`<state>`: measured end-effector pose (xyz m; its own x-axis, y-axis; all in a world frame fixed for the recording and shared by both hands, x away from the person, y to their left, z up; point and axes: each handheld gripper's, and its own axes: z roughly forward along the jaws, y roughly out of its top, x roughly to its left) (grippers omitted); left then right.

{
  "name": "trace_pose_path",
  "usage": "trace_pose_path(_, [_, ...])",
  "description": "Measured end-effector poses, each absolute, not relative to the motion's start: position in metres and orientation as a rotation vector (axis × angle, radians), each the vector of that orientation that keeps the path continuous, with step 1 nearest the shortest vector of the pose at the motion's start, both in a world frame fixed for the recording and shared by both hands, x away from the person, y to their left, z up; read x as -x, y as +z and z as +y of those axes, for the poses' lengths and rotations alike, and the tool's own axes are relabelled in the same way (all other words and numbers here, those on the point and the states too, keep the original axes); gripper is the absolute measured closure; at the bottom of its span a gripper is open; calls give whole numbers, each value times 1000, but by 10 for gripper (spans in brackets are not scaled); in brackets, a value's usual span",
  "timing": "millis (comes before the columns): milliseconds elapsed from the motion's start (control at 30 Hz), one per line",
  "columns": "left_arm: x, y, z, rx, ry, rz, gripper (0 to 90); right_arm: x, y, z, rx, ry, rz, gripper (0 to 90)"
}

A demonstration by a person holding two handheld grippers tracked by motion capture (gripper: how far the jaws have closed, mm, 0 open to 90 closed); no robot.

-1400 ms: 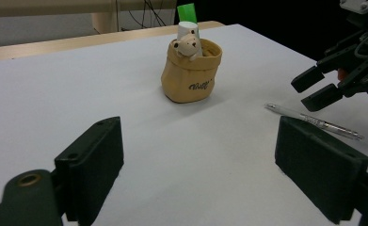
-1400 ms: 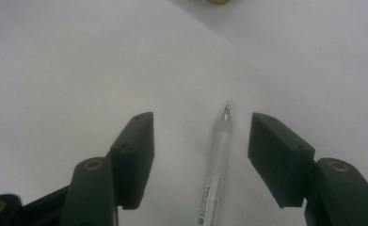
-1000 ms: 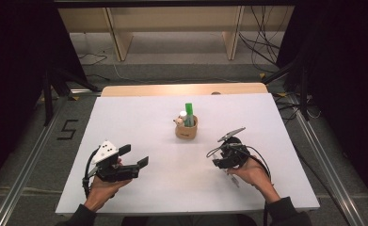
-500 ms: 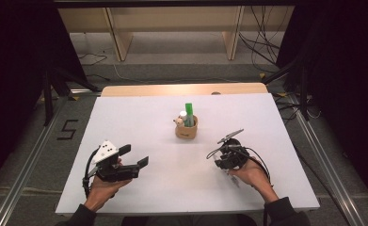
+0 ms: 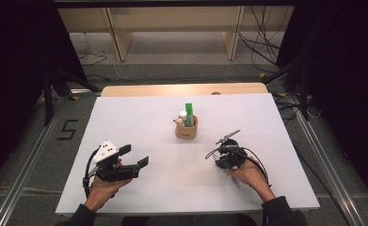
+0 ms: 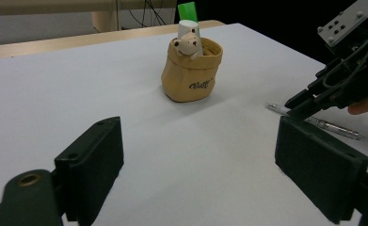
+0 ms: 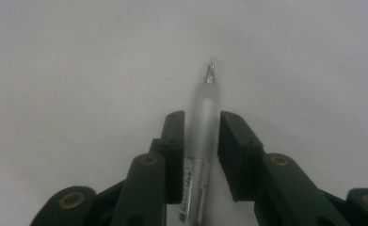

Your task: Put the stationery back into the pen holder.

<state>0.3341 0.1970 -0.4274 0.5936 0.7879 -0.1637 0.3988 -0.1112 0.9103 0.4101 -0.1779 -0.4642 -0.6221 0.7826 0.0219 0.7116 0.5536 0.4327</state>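
**Pen between closing jaws**

The white counter point(image 5: 139, 127) spans the high view's middle. At lower left the left tool point(image 5: 133, 157) hangs wide apart, empty. At lower right the right tool point(image 7: 198, 141) has just been closing around the pen point(image 7: 204, 106), a sliver apart.

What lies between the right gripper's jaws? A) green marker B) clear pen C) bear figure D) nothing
B: the right gripper view shows a clear pen lying on the white table between the jaws of the right gripper, tip pointing away.
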Motion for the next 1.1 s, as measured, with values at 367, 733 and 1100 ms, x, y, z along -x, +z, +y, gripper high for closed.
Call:
trace_pose_path(367, [-334,-428,196,-1733,441,981,154,-409,-464,-173,-1261,578,2591,797])
trace_pose_path(733, [-334,-427,197,-1728,445,982,155,-409,-449,-180,-1285,745,2566,804])
trace_pose_path(1100, [-334,-428,197,-1722,448,993,155,-410,-415,-189,-1216,1116,2358,804])
